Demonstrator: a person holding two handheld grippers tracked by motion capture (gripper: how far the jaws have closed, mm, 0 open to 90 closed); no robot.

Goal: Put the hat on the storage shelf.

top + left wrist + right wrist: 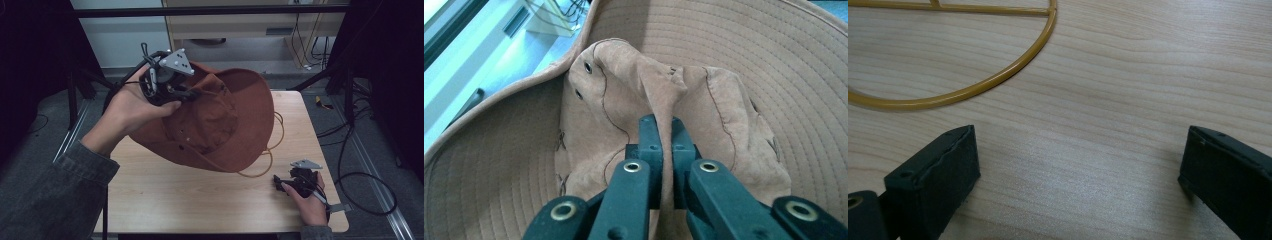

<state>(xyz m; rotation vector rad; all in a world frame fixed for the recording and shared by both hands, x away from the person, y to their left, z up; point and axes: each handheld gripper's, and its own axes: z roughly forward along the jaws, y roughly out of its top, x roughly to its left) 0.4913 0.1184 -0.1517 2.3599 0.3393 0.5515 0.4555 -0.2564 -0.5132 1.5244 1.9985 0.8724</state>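
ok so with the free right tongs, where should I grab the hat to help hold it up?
Probably the brim edge nearest the right tongs, coming in from the right, jaws above and below it. The hat hangs tilted from the left tongs, pinching its crown, and that thin brim is lifted off the table.

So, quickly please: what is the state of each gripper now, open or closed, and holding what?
Left gripper: closed, pinching a fold of the brown hat.
Right gripper: open, holding nothing, above the wooden table.
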